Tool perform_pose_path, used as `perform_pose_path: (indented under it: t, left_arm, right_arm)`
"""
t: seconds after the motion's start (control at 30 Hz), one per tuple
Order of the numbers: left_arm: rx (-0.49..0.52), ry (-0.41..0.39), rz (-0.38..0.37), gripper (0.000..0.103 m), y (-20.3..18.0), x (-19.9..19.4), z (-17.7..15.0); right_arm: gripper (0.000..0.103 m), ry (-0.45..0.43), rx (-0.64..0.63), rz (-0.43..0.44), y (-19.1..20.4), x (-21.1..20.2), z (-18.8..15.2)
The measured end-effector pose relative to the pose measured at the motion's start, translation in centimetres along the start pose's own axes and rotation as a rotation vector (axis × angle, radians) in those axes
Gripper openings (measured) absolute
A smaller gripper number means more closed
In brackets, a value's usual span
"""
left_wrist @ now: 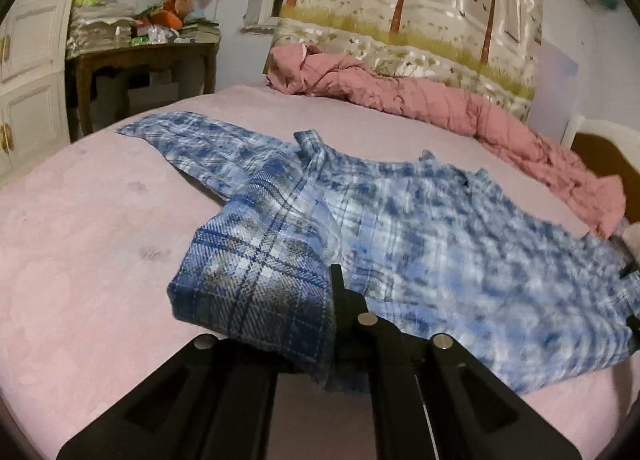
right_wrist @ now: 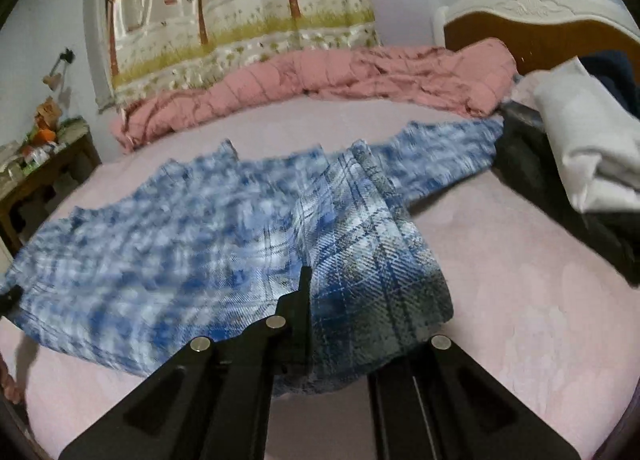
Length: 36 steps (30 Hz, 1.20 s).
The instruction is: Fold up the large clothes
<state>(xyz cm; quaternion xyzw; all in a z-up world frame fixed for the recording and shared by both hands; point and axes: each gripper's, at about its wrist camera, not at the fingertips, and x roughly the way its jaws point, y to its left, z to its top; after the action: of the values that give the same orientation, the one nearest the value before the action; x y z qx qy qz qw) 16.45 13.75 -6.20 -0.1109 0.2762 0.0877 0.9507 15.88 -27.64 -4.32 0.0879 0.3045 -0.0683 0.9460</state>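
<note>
A large blue and white plaid shirt (left_wrist: 420, 228) lies spread on the pink bed (left_wrist: 80, 240), blurred by motion. My left gripper (left_wrist: 320, 324) is shut on the shirt's near hem corner and holds it lifted above the sheet. One sleeve (left_wrist: 180, 136) stretches out to the far left. In the right wrist view the same shirt (right_wrist: 180, 228) spreads to the left. My right gripper (right_wrist: 320, 324) is shut on the other hem corner (right_wrist: 380, 272), which drapes over the right finger. The other sleeve (right_wrist: 448, 144) reaches to the far right.
A crumpled pink quilt (left_wrist: 460, 116) lies along the far side of the bed (right_wrist: 520, 280). Folded white and dark clothes (right_wrist: 580, 148) sit at the right by the headboard (right_wrist: 540, 28). A cluttered wooden table (left_wrist: 140, 56) stands at the left. A curtain (left_wrist: 400, 0) hangs behind.
</note>
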Motion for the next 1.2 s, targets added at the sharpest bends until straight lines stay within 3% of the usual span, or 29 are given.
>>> perform_pose_path:
  t: [0.1, 0.17, 0.23, 0.27, 0.3, 0.4, 0.53, 0.57, 0.63, 0.77, 0.83, 0.9, 0.97, 1.07, 1.17, 1.2]
  left_arm:
    - [0.023, 0.011, -0.069, 0.009, 0.2, -0.2, -0.2]
    - [0.1, -0.051, -0.113, 0.029, -0.5, -2.0, -0.6]
    - [0.189, -0.124, -0.079, 0.039, -1.5, -3.9, -1.4]
    - [0.236, -0.155, -0.063, 0.045, -2.2, -4.7, -1.8]
    - [0.271, -0.174, -0.057, 0.047, -2.9, -5.3, -2.1]
    - [0.32, -0.207, -0.064, 0.068, -4.3, -6.4, -2.4]
    - [0.261, -0.197, -0.105, 0.098, -4.2, -6.6, -1.7]
    - [0.237, -0.175, -0.122, 0.101, -4.2, -6.3, -1.7]
    - [0.211, -0.135, -0.159, 0.101, -4.2, -5.6, -1.7]
    - [0.196, -0.048, -0.145, 0.101, -4.1, -3.9, -1.5]
    - [0.228, -0.012, -0.21, 0.101, -4.2, -3.9, -2.2]
    - [0.319, 0.006, -0.226, 0.101, -5.1, -4.2, -3.6]
    - [0.391, 0.052, -0.188, 0.098, -6.1, -3.7, -5.1]
    - [0.488, 0.089, -0.144, 0.087, -7.9, -2.2, -6.4]
    - [0.546, 0.097, -0.097, 0.081, -9.3, -0.9, -6.4]
    - [0.552, 0.11, -0.093, 0.077, -9.6, -0.4, -6.2]
  right_arm:
    - [0.009, 0.049, -0.025, -0.026, 0.1, 0.1, -1.6]
    - [0.015, 0.053, -0.057, -0.032, 0.7, -0.6, -2.4]
    - [0.035, 0.021, -0.105, -0.032, 1.3, -2.2, -3.0]
    - [0.057, 0.004, -0.111, -0.027, 1.8, -2.9, -3.3]
    - [0.072, -0.028, -0.113, -0.006, 2.1, -3.9, -3.4]
    - [0.08, -0.092, -0.124, 0.051, 3.4, -5.9, -3.3]
    - [0.103, -0.187, -0.164, 0.083, 5.8, -7.2, -2.5]
    - [0.103, -0.202, -0.169, 0.084, 6.3, -7.2, -2.4]
    - [0.103, -0.194, -0.157, 0.109, 7.2, -6.7, -2.2]
    - [0.103, -0.08, -0.126, 0.228, 8.8, -4.2, -1.7]
    - [0.103, -0.011, -0.203, 0.25, 10.4, -3.4, -2.1]
    - [0.103, 0.031, -0.3, 0.251, 11.7, -3.2, -3.4]
    - [0.103, 0.083, -0.405, 0.191, 12.9, -2.4, -4.9]
    - [0.103, 0.086, -0.519, 0.025, 14.1, -0.7, -6.6]
    - [0.103, 0.072, -0.537, -0.001, 14.7, 0.0, -6.3]
    - [0.095, 0.059, -0.546, -0.021, 14.9, 0.2, -6.1]
